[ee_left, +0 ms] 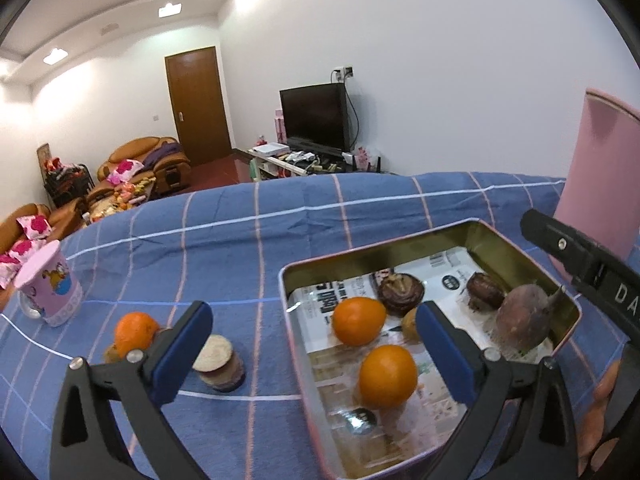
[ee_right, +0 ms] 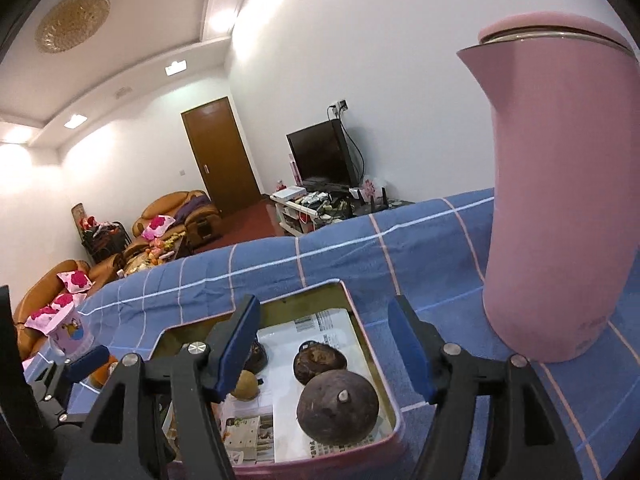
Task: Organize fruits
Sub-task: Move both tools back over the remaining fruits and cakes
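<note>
Closest to the lens is the left gripper (ee_left: 314, 346), spread wide with nothing in it, hovering over the near left corner of the tin box (ee_left: 286, 280); one blue pad (ee_left: 182, 354) hangs outside the tin's left wall and the other sits above the inside. The right gripper (ee_right: 326, 354) is also wide apart and empty, hanging over the tin's right side. Inside the tin, on printed paper lining, there's a near orange (ee_left: 387, 376) right by the front, a second orange (ee_left: 358, 321) just behind it, a small yellowish fruit (ee_right: 245, 386) partly hidden behind a pad, two dark brown wrinkly fruits (ee_left: 401, 294) toward the back, and a bigger round purplish-brown one (ee_right: 338, 408) against the right wall. Left of the tin, on the blue checked cloth (ee_left: 240, 240), a little lidded jar (ee_left: 219, 362) stands close by, then a third orange (ee_left: 135, 332) further left, apparently touching a smaller fruit I can't make out. A pink cartoon cup (ee_left: 52, 290) is well left of the tin. A tall pink kettle (ee_right: 560, 200) stands just right of the tin's far corner.
</note>
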### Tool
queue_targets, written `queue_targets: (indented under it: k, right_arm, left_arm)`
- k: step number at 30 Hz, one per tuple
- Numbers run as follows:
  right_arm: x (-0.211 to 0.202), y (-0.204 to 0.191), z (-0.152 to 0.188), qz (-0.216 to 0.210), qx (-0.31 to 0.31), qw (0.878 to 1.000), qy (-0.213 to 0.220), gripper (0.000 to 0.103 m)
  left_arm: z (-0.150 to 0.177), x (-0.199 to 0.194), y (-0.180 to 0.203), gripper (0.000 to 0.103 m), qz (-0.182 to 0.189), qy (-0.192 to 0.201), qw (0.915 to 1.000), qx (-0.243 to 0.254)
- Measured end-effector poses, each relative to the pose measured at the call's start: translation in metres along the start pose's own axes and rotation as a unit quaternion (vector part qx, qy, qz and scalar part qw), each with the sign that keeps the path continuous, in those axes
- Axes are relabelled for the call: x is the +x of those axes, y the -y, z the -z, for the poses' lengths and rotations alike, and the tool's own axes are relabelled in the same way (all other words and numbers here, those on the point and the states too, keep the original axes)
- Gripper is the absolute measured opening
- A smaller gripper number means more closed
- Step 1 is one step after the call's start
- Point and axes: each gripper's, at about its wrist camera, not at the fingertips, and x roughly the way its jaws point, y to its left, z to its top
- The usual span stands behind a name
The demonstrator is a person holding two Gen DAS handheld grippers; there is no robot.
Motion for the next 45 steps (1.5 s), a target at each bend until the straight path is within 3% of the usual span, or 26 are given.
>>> queue_targets:
  k: [9, 35, 45]
  right_arm:
    - [-0.008, -0.015, 0.009, 0.034, -0.001, 0.999, -0.005, 0.068]
    - [-0.014, -0.088, 0.036, 0.003, -0.021, 0.999, -0.030, 0.068]
    - [-0.014, -0.138, 0.046, -0.013, -0.089, 0.996, -0.028, 0.068]
  left_arm:
    - [0.009, -0.002, -0.026, 0.103, 0.001, -0.017, 0.9997, -0.016]
    - [0.030, -0.012, -0.103, 0.103, -0.029, -0.027, 0.9986, -0.034]
    - [0.037, -0.001, -0.152, 0.103, -0.054, -0.053, 0.9958, -0.051]
